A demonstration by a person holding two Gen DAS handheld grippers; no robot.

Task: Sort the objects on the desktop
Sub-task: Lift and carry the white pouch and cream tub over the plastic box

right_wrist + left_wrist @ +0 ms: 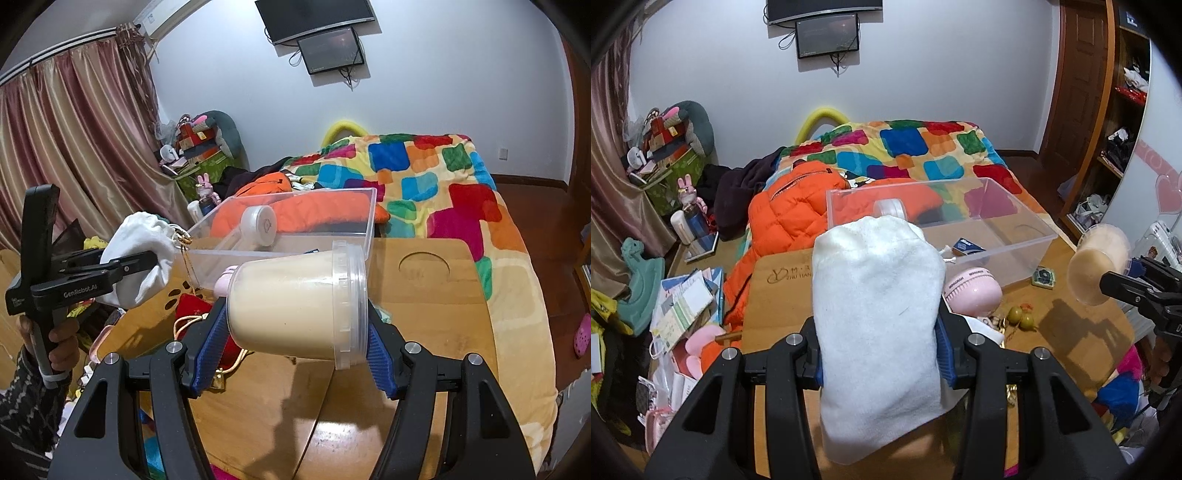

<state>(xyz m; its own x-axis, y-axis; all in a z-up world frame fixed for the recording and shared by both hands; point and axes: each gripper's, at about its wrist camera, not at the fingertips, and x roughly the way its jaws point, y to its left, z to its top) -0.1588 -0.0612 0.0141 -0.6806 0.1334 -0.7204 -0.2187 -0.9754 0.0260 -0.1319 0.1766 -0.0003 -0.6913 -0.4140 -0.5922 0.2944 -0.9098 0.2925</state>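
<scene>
My left gripper (879,354) is shut on a white cloth pouch (875,314) and holds it above the wooden table (1071,332). From the right wrist view the pouch (140,254) hangs at the left in the left gripper (147,266). My right gripper (295,332) is shut on a clear tub of beige powder (295,302), held on its side above the table (443,317). The tub (1097,262) shows at the right of the left wrist view. A clear plastic box (997,229) stands at the table's far edge with a small white jar (258,225) in it.
On the table lie a pink round gadget (973,291), small green gourds (1021,317), a small square item (1044,276) and a red pouch (192,314). A blue packet (966,247) lies in the box. A bed with a colourful blanket (443,184) and an orange jacket (786,218) is behind.
</scene>
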